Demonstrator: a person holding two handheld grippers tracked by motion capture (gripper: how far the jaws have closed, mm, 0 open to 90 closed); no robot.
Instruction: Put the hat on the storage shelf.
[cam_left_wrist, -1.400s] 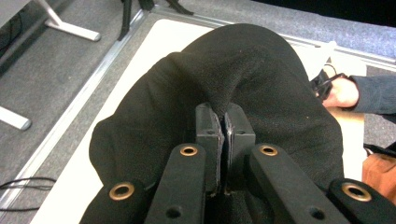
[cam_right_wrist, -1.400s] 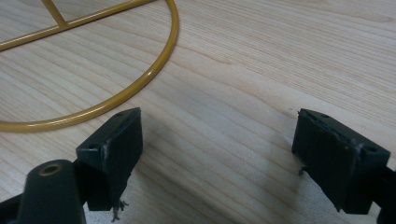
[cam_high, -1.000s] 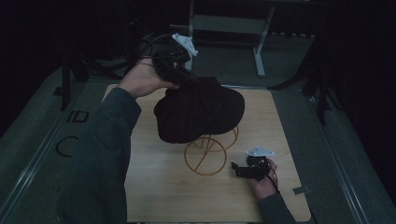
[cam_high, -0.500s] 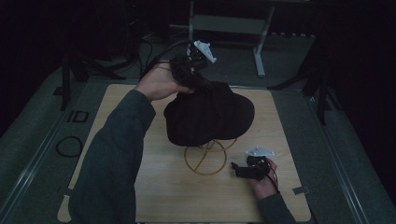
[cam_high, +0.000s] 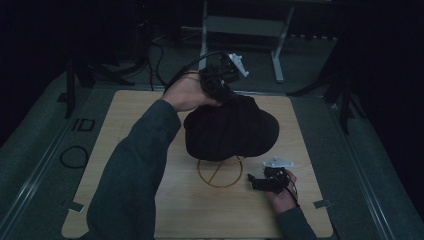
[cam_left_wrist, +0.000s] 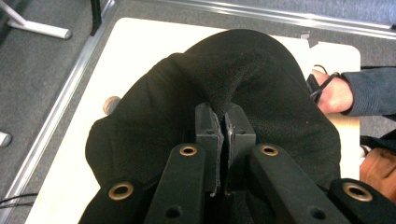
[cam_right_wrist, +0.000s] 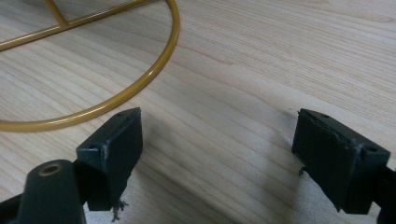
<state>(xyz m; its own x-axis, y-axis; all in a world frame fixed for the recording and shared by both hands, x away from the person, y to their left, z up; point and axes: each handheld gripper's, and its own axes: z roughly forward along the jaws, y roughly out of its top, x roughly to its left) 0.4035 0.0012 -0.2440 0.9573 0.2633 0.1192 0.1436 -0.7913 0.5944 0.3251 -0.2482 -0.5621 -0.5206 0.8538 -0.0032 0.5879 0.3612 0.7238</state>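
Overhead, the left gripper (cam_high: 223, 86) sits above the table's (cam_high: 125, 115) far side, its jaws pinched tight on a fold of the black hat (cam_high: 230, 132); in the left gripper view the pads (cam_left_wrist: 208, 126) press the cloth between them and the hat (cam_left_wrist: 261, 88) hangs below and beyond them. From the gripper the hat spreads toward the person and to the right, covering the top of the gold wire stand (cam_high: 220, 172), whose round base ring shows just beneath the near rim. The hat appears to hang over the stand, though I cannot tell whether it already rests on it. Further right, the right gripper (cam_high: 257, 182) lies low on the wood just beside the ring (cam_right_wrist: 116, 100), jaws spread wide and empty, close enough to steady the stand.
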